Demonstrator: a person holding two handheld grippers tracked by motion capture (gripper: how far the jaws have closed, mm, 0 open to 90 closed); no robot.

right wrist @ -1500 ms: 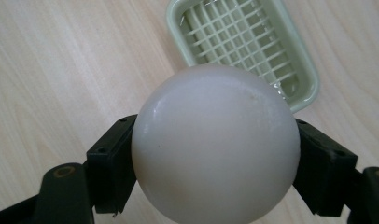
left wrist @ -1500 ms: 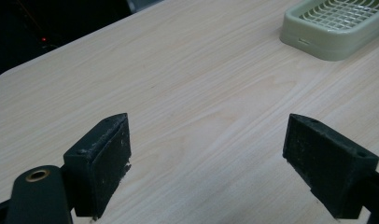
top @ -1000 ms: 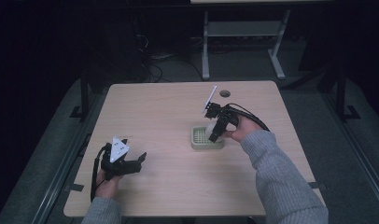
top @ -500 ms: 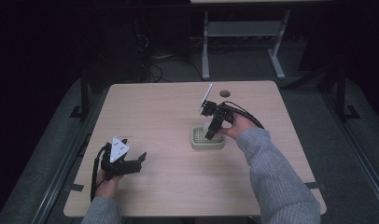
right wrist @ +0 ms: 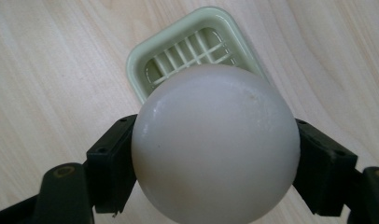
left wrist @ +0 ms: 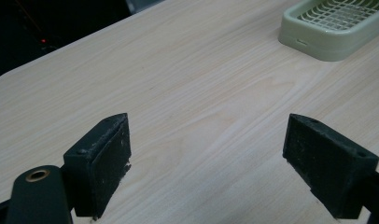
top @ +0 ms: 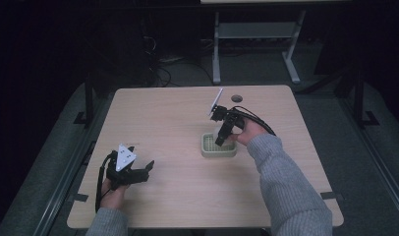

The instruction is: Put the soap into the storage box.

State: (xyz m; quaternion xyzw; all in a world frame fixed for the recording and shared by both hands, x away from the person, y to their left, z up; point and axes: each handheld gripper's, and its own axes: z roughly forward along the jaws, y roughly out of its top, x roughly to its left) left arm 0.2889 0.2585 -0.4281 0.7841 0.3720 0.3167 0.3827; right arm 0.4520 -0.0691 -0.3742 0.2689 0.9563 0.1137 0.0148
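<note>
A smooth white ball sits between the two black jaws of my right gripper, which is shut on it. That gripper points down over a pale green slatted tray near the table's middle, and the tray lies straight beneath the ball. My left gripper rests low at the front left with its jaws wide apart and nothing between them; the left gripper view has it over bare wood with the tray off to the upper right.
The light wooden table has a dark round hole near its far edge. Dark floor, cables and a white table frame lie beyond it. Grey sleeves come in from the bottom.
My right gripper has swung in over the green tray and tipped downward with the ball. The left gripper has stayed put.
</note>
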